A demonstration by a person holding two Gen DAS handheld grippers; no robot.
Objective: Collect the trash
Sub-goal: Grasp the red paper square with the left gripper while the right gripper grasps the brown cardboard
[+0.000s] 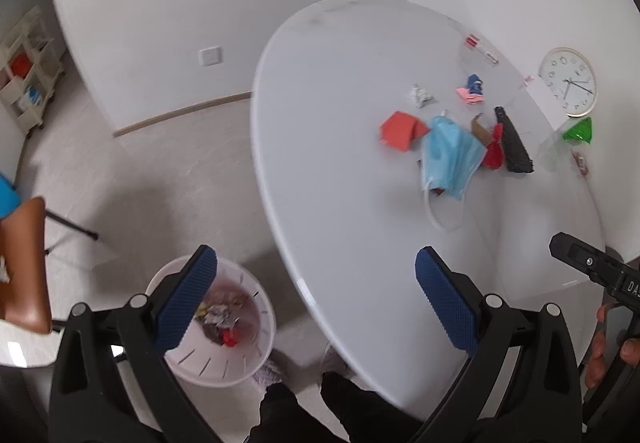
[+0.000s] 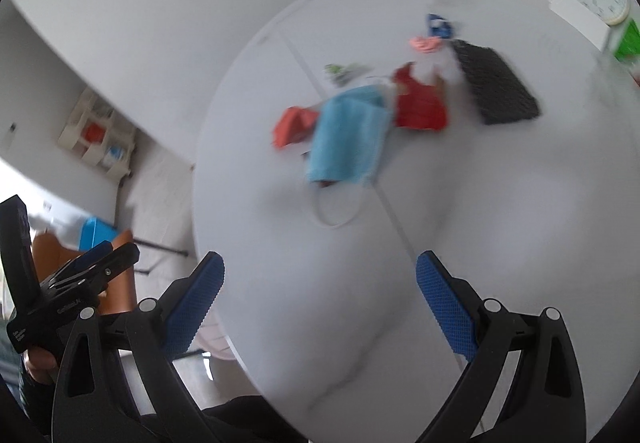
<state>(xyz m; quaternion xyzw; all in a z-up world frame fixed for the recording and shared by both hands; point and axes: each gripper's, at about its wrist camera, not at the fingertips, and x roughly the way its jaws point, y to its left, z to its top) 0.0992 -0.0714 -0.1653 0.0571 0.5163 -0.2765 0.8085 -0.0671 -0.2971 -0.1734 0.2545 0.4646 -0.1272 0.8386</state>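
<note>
On right tool's body (image 1: 592,271): letters "DA" legible; both tools wide open, empty, left tool (image 1: 316,299).

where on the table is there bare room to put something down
The near half of the table, from its front edge up to the blue face mask, is bare, as is the far left part. It is crowded from the orange paper across to the black strip and clock.
</note>
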